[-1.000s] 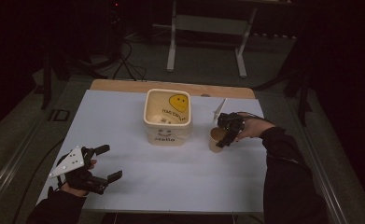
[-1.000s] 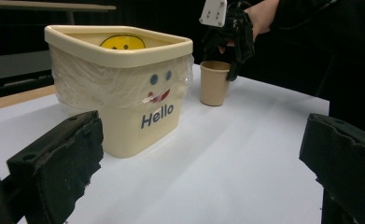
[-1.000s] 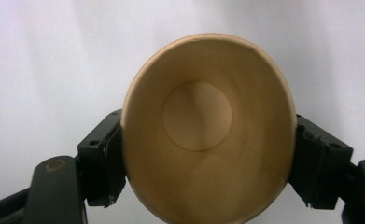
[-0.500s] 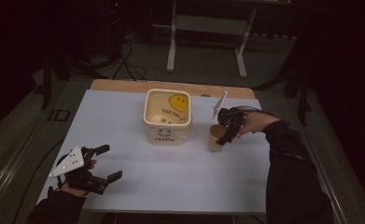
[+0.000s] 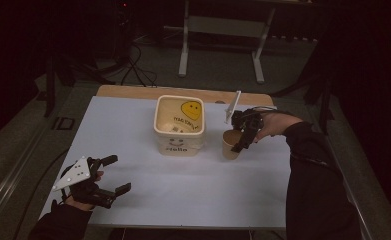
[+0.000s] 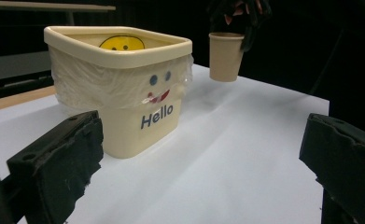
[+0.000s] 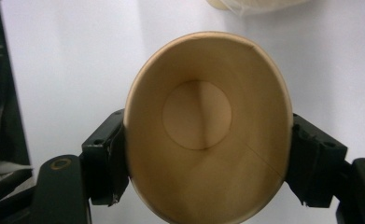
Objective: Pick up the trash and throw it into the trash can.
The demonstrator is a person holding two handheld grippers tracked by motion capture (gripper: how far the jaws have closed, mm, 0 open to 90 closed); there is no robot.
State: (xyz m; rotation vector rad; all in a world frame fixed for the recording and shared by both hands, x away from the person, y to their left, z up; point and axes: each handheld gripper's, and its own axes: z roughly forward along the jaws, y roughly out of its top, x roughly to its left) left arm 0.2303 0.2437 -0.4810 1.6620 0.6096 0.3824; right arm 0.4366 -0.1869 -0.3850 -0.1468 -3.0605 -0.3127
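Note:
A brown paper cup (image 5: 229, 146) hangs upright just above the white table (image 5: 183, 195), to the right of the cream tub (image 5: 179, 142). My right gripper (image 5: 241, 141) is shut on the cup, one pad on each side of its squeezed rim (image 7: 208, 126). The left gripper view has the cup (image 6: 225, 56) off the table top beside the tub (image 6: 138, 119), which bears a smiley face and "Hello". My left gripper (image 5: 119, 173) rests open near the table's front left corner, with nothing between its fingers (image 6: 59, 168).
The tub has a thin plastic liner and a yellow smiley inside. A wooden strip (image 5: 133, 91) borders the table's far edge. Behind it on the floor are a metal stand (image 5: 218, 45) and cables (image 5: 133, 65).
My right gripper has lifted the paper cup off the table, staying beside the tub. The left gripper has not moved.

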